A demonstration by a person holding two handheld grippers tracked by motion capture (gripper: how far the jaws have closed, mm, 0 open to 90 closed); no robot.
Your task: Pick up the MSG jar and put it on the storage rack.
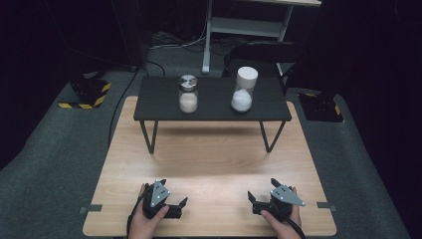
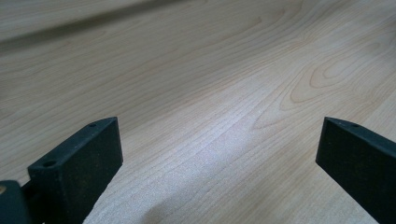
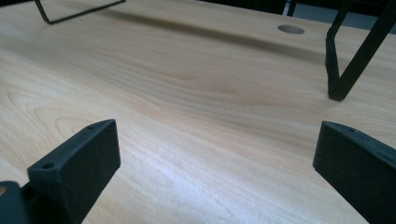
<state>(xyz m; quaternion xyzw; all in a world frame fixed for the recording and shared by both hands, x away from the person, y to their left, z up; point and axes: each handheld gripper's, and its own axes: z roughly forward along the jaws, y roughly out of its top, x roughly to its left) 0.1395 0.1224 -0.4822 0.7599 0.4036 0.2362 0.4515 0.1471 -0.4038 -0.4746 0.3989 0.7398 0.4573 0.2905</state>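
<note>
while our left gripper (image 1: 182, 203) and right gripper (image 1: 251, 199) rest released, jaws wide, at the table's (image 1: 214, 164) near edge, two jars (image 1: 188, 93) of white powder stand on the far black shelf (image 1: 214, 113).

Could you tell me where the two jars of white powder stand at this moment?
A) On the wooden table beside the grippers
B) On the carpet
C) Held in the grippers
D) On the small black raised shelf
D: the metal-lidded jar and the white-lidded jar both stand on the black shelf, far from the open grippers.
</note>
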